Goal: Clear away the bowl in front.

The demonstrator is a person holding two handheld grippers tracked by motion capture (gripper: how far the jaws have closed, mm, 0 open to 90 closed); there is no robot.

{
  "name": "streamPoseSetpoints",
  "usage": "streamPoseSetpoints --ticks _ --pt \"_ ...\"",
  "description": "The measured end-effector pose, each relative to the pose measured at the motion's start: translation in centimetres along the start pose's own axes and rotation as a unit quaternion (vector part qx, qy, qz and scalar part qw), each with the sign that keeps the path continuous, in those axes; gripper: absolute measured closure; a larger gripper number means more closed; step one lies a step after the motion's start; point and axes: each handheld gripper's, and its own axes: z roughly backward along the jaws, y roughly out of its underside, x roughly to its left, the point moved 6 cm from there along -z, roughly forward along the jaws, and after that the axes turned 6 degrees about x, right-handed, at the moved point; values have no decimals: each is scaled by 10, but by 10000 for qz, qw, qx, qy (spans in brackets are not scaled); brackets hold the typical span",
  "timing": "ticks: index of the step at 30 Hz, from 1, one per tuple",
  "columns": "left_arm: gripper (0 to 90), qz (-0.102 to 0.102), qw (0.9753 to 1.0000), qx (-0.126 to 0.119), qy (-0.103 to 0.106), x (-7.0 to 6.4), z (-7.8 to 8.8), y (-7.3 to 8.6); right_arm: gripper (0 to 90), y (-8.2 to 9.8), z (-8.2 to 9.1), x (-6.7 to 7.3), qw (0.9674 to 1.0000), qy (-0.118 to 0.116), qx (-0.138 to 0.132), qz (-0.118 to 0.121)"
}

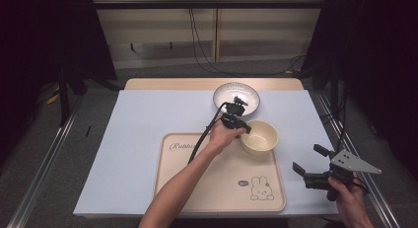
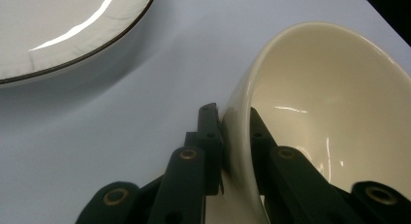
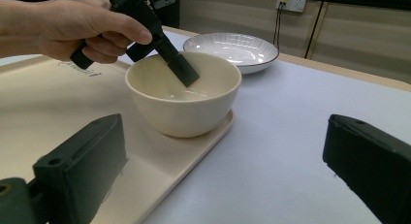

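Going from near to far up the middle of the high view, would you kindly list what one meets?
Rabbit drawing on the tray → cream bowl → white plate → bare wooden table edge.

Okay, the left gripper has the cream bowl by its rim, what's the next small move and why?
Probably lift the bowl straight up a little. The left gripper is clamped over its rim, one jaw inside and one outside, while the bowl sits at the tray's far right corner near the plate.
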Motion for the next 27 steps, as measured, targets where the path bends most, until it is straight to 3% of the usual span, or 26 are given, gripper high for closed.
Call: streamPoseSetpoints --ticks 3,6,8,9,10,11,13,16,18,23,27 --pt "807 -41 10000 -89 1 0 1 0 14 0 0 0 10000 -3 10 -9" --pt "689 3 9997 -236 5 3 3 -2 14 0 0 0 10000 -7 12 -17" --pt "631 -94 9995 -283 -125 5 6 -3 14 0 0 0 10000 -12 13 -22" --pt "593 -84 9988 -458 -175 3 6 -5 14 0 -1 0 10000 2 -3 -22" --pt "553 -240 9984 -486 -177 3 7 -5 14 0 0 0 10000 -7 -4 -17" --pt "477 -245 9980 -546 -215 3 8 -6 14 0 0 0 10000 16 -11 -16" --pt "438 -325 9975 -593 -227 2 10 -7 14 0 -1 0 10000 -2 -10 -4" --pt "250 -411 9964 -653 -348 4 12 -8 14 0 0 1 10000 -24 -2 -24" --pt "171 -331 9956 -810 -323 3 14 -9 14 0 -1 0 10000 10 -11 -12" --pt "57 -445 9938 -968 -318 -1 20 -8 14 0 0 0 10000 -20 -16 -15" --pt "36 -523 9917 -1108 -396 -2 27 -7 14 0 0 0 10000 -14 -11 -24"
